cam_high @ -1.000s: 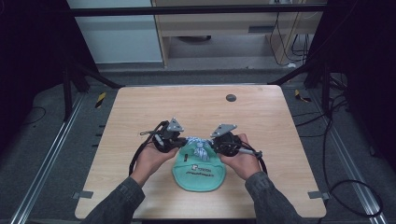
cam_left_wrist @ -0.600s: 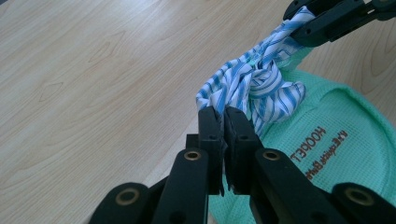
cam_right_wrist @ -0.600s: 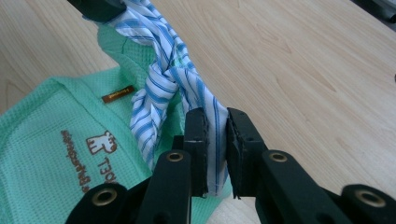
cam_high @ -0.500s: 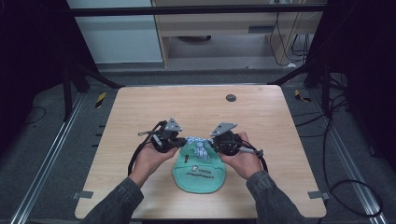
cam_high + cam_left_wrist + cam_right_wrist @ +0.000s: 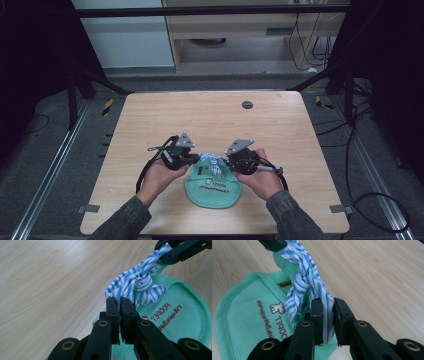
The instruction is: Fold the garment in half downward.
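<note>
We see the left gripper (image 5: 119, 305) clamped on one end of the striped tie (image 5: 140, 285), the right gripper (image 5: 327, 305) on the other. The knot sits over the green pouch (image 5: 212, 190), between both.

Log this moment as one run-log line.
left gripper: shut on striped cloth | right gripper: shut on striped cloth | cloth: knotted over green bag

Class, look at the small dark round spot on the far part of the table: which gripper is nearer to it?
Right. The right gripper sits almost straight below the spot; the left gripper is farther off to the left.
</note>
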Demonstrator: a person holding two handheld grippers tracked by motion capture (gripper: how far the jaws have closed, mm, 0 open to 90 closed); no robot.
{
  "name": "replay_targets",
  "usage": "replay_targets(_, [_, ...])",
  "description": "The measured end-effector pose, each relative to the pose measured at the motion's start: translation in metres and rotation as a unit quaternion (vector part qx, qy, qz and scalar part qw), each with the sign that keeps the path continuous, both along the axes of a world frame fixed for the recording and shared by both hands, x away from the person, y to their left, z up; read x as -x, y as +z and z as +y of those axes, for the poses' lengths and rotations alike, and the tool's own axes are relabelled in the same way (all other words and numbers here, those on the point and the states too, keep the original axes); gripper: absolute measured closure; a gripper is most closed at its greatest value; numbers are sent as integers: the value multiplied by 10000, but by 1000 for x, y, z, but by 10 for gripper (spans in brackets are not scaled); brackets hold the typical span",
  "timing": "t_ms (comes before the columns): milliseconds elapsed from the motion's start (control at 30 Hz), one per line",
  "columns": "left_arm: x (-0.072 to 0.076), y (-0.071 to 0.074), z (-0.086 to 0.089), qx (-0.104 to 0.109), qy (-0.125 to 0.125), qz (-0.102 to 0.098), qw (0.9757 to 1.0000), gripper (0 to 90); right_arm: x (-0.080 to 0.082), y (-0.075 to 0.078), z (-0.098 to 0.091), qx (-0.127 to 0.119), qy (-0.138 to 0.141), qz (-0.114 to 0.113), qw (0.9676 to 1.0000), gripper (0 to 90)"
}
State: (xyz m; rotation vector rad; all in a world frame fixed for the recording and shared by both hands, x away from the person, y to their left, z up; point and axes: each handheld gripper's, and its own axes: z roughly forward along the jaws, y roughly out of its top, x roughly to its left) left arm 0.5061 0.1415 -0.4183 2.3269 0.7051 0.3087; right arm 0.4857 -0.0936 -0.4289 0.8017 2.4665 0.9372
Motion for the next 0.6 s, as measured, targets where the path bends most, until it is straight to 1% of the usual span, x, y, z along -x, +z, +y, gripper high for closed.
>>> replay_targets(200, [4,-5,2,44,-1,36,10000,864,5,-5,0,-28,7,83,10000,785])
replay_targets(600, [10,-9,6,150,5,60,9999,863,11,-7,2,-34,47,91,9999,779])
